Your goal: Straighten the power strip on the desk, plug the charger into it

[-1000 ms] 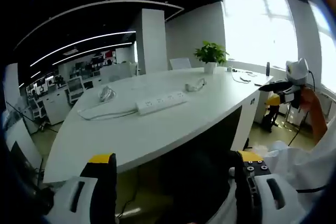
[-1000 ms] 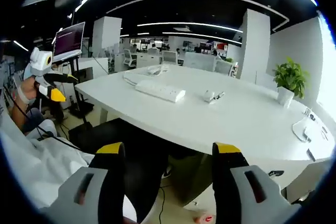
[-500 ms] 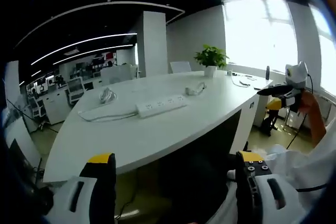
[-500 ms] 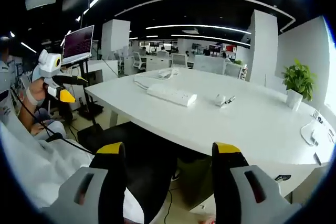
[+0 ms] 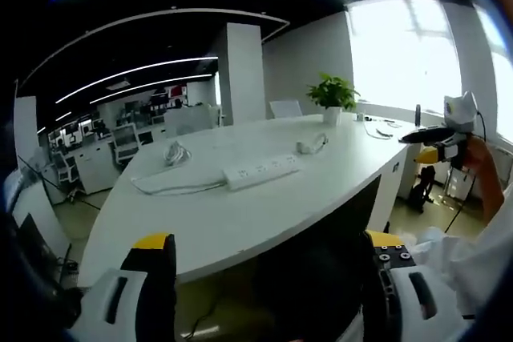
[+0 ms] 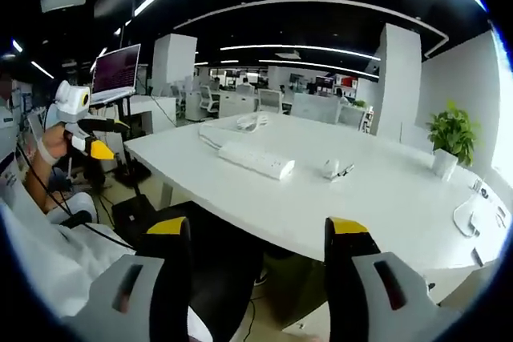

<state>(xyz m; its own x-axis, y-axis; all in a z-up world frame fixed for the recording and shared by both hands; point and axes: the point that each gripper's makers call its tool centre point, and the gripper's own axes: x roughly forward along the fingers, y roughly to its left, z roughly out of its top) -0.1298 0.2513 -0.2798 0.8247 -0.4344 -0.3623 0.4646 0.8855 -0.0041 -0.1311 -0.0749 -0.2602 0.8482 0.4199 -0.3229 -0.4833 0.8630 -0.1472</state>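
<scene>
A white power strip [image 5: 260, 172] lies slantwise on the white table [image 5: 232, 218], its cord running left to a coiled cable [image 5: 172, 152]. The small white charger [image 5: 309, 146] rests just right of it. My left gripper [image 5: 267, 240] hangs open below the table's near edge, nothing between its jaws. The right gripper [image 5: 437, 137] is held up in a hand at the far right. In the right gripper view, the power strip [image 6: 256, 160] and charger [image 6: 331, 169] lie mid-table [image 6: 361, 210]. My right gripper [image 6: 258, 226] is open and well short of them. The left gripper [image 6: 86, 132] shows at far left.
A potted plant [image 5: 333, 98] stands at the table's far end, also in the right gripper view [image 6: 451, 130]. Loose cables [image 6: 466, 218] lie near it. A monitor [image 6: 116, 70] on a stand is at the left. White sleeves and desks with chairs surround the table.
Both cameras have shifted slightly, so the table sits a little differently in each view. The power strip and charger have not moved. Both grippers stay open.
</scene>
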